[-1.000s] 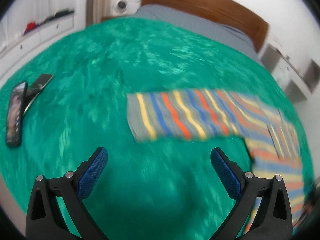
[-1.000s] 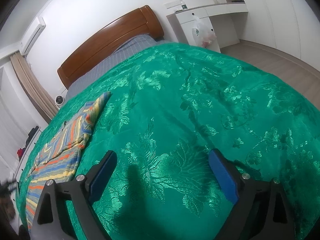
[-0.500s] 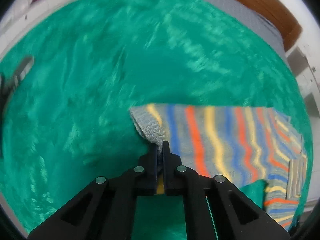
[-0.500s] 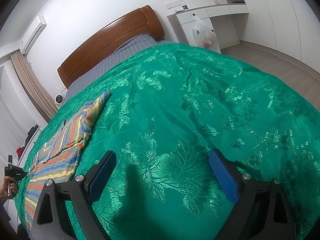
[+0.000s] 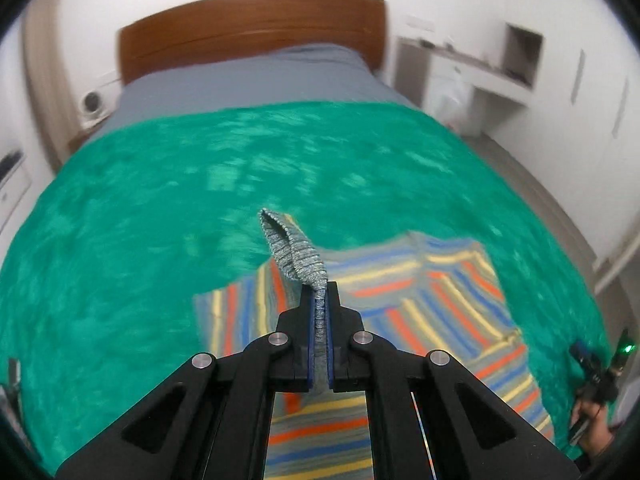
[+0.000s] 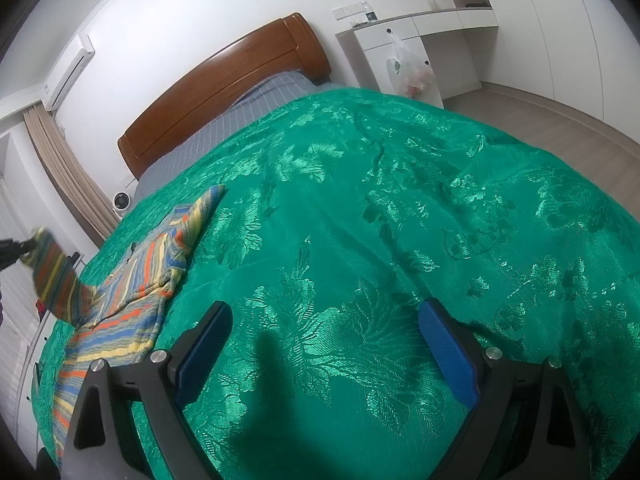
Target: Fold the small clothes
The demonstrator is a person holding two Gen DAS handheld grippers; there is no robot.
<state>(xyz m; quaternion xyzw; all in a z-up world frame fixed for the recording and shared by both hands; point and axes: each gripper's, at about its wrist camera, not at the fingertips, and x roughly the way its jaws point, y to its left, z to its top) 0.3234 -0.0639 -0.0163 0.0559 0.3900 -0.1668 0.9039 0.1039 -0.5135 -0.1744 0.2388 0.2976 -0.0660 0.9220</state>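
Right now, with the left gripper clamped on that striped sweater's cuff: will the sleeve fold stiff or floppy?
Likely floppy: the cuff droops past the left gripper, and the raised sleeve sags to the striped sweater. Probably light: one pinch lifts it. May drag the body on the green bedspread, since nothing pins it.

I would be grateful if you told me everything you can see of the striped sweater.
The striped sweater is a small knit in grey with orange, yellow and blue stripes. It lies mostly flat on the green bedspread. One sleeve is lifted off the bed, its grey ribbed cuff pinched in the shut left claw. The right claw is open, apart from it.
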